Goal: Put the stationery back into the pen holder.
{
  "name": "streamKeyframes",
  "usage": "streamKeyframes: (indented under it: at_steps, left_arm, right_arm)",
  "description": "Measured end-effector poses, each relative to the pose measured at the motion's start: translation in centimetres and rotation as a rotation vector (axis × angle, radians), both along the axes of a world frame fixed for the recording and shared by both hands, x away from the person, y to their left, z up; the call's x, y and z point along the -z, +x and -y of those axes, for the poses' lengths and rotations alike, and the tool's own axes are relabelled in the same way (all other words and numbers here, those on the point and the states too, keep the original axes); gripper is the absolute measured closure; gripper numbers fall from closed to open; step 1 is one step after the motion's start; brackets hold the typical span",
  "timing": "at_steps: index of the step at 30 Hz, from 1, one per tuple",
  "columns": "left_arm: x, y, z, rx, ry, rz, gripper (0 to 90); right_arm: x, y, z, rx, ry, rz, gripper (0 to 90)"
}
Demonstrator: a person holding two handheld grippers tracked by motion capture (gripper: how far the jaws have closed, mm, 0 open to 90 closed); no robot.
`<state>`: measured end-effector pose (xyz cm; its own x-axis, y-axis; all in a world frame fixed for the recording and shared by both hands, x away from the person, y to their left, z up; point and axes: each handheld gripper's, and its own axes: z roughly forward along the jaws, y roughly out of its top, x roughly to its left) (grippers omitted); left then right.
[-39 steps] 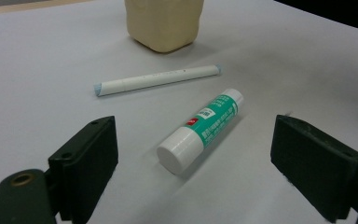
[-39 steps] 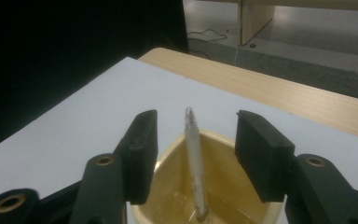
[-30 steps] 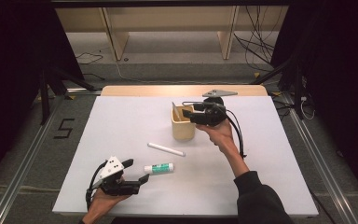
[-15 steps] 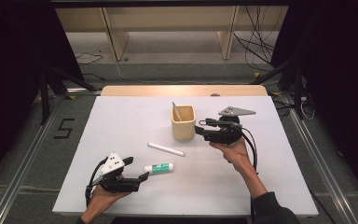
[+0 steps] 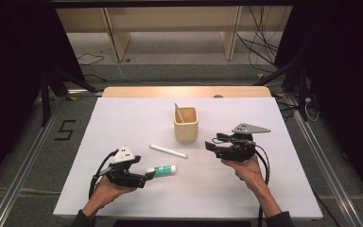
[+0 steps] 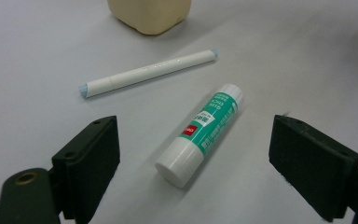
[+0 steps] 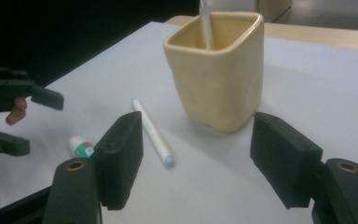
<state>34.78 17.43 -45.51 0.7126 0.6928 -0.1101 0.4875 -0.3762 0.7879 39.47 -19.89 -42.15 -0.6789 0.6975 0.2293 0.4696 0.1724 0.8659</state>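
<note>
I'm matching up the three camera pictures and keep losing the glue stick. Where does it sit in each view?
High view: the glue stick lies left of centre, just off the left gripper tips.
Left gripper view: centre, slanting, white cap nearest the camera, between the open jaws.
Right gripper view: low left, half hidden behind the left jaw pad.
Shared landmark: the white pen lying between it and the beige cup.

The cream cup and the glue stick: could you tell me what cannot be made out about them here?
- Cream cup: its walls hide the lower end of the pale stick; the frame's top edge cuts its upper end.
- Glue stick: label print too small to read.
</note>
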Motion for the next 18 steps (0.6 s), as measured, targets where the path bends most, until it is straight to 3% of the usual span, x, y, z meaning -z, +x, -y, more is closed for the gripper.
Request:
streamKeyframes:
  at_steps: [8,18]
  left_arm:
    - [-0.5,1.0,1.1,0.042,0.086,-0.035,16.2]
    - [-0.4,2.1,1.6,0.068,0.148,-0.079,16.4]
  right_arm:
    - [1.1,-1.2,0.5,-0.009,-0.005,-0.013,34.6]
    - [1.6,-2.1,1.0,-0.007,-0.001,-0.001,33.4]
